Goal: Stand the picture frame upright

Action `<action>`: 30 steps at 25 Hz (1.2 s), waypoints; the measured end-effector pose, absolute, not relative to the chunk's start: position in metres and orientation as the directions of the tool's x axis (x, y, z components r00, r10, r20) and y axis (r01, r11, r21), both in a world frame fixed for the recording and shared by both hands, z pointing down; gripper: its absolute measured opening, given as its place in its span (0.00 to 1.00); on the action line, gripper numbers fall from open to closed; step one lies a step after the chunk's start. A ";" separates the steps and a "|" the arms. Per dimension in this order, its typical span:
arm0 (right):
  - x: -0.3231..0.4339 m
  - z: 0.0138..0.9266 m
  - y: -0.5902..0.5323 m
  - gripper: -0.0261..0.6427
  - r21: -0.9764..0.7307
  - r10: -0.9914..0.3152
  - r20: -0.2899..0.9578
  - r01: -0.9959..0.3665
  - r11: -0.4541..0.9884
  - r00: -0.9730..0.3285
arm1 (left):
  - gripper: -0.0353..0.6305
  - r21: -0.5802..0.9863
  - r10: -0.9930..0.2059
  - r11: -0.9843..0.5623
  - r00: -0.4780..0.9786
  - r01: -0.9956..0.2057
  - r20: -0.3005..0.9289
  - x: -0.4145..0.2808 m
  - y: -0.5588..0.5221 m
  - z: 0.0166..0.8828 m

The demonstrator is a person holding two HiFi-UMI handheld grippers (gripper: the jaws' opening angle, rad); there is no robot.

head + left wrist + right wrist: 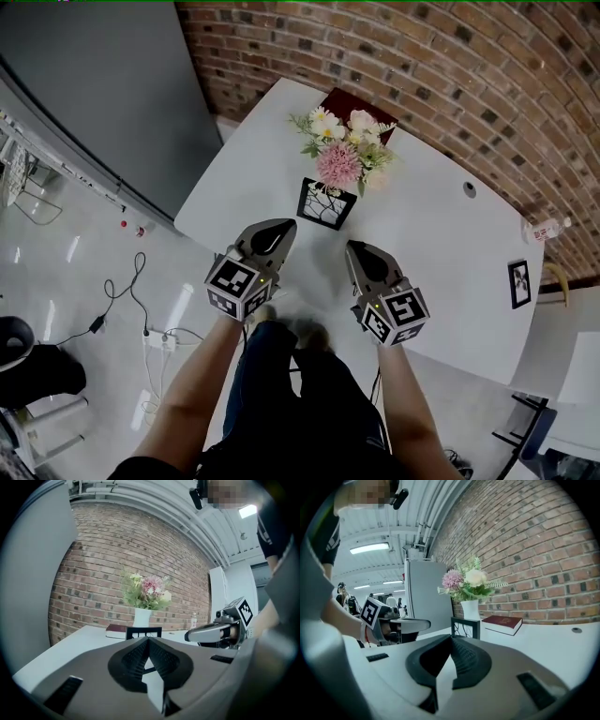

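Apparently, step: judged at or past its end, with the picture frame [326,203] seen standing on edge, not lying flat.
Picture frame: stood on the tabletop [441,272], just in front of the vase [141,617]; black, thin-barred, square, with a pale insert carrying a dark line drawing; looked light and easy to tip.
Left tool [278,228]: closed tight, nothing between the ribbed dark pads [136,656]; hovered over the near tabletop edge, short of the frame.
Right tool [360,249]: likewise closed and empty; level with its twin, clear of the frame.
Next move: called for little beyond a check of the lean; would need jaws parted before any fresh pinch on the thin top bar, and a gentle touch with the vase so close behind.
Flowers [343,150]: pink, cream and green sprays, possibly artificial.
Vase: white, smooth, tapered.
Book [361,103]: dark red hardcover, laid flat behind the vase.
Tabletop: white, smooth, round-cornered.
Wall [450,66]: rough red brick.
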State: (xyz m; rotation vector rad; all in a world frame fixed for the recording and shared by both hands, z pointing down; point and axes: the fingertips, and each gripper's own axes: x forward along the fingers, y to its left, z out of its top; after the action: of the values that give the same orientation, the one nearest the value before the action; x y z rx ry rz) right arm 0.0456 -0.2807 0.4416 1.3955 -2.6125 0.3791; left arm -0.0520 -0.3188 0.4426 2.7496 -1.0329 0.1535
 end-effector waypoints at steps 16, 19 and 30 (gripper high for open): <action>0.041 0.395 -0.256 0.04 -0.154 -0.784 0.208 -0.811 0.564 -0.585 | 0.05 0.204 -0.650 -0.725 0.751 -0.658 0.114 -0.048 -0.288 0.395; 0.038 0.386 -0.255 0.04 -0.150 -0.783 0.198 -0.807 0.571 -0.590 | 0.05 0.190 -0.647 -0.734 0.756 -0.652 0.096 -0.047 -0.288 0.380; 0.023 0.363 -0.253 0.04 -0.143 -0.765 0.167 -0.783 0.606 -0.622 | 0.05 0.187 -0.661 -0.730 0.749 -0.657 0.051 -0.053 -0.285 0.352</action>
State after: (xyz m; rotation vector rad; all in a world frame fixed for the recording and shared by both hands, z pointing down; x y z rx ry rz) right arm 0.0227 -0.2530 0.3626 1.3213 -2.7346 0.3094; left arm -0.0527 -0.2853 0.3519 2.7541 -1.0486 -0.0286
